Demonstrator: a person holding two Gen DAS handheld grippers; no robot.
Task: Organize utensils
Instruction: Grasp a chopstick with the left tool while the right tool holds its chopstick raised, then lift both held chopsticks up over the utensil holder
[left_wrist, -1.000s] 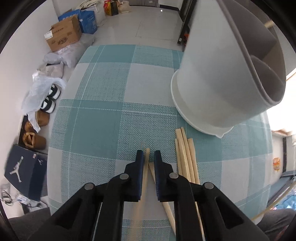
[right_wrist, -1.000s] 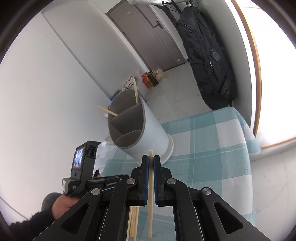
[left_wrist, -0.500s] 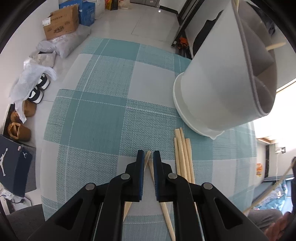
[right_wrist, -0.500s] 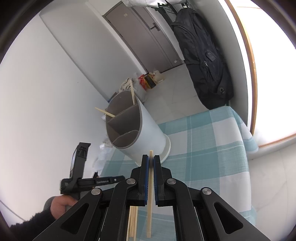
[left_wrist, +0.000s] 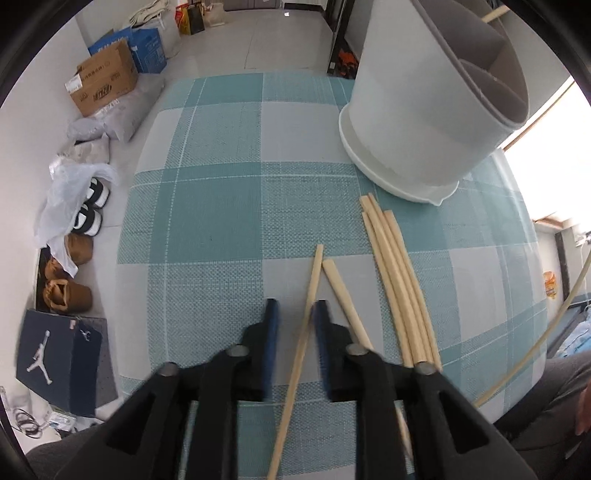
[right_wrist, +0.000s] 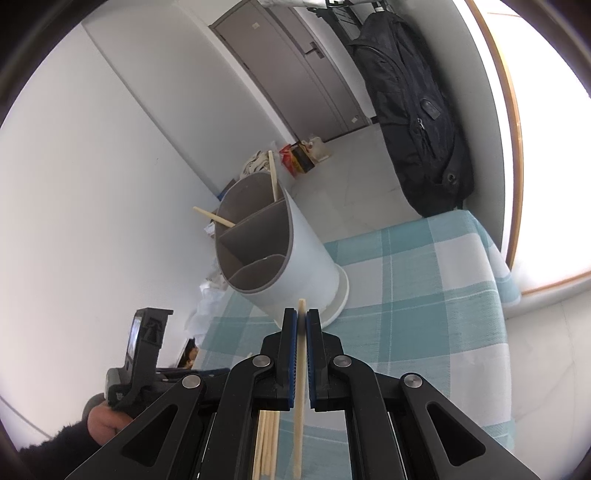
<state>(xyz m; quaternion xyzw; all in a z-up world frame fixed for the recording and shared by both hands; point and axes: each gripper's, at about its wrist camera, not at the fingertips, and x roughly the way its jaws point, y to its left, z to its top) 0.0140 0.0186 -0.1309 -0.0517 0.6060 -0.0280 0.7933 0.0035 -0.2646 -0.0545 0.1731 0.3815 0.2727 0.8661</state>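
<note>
A white holder (left_wrist: 406, 129) with grey divided compartments stands on the teal-checked tablecloth (left_wrist: 221, 221). In front of it lie several wooden chopsticks (left_wrist: 395, 277) in a bundle, with one more chopstick (left_wrist: 340, 291) beside them. My left gripper (left_wrist: 293, 308) points down at the cloth and its jaws are opening. A thin chopstick (left_wrist: 314, 273) lies between them, close to the right finger, and the pads do not press it. My right gripper (right_wrist: 302, 314) is shut on another chopstick (right_wrist: 300, 387), held above the table short of the holder (right_wrist: 303, 258), which has two chopsticks (right_wrist: 272, 173) in it.
In the right wrist view a hand (right_wrist: 103, 421) holds the left gripper at lower left. A black backpack (right_wrist: 413, 110) hangs by the wall beyond the table. Boxes (left_wrist: 103, 81), bags and shoes (left_wrist: 88, 218) crowd the floor left of the table edge.
The left jaws were shut on the thin chopstick and have now parted, so the stick rests loose between them. The left view has rolled slightly. The right gripper has stayed still.
</note>
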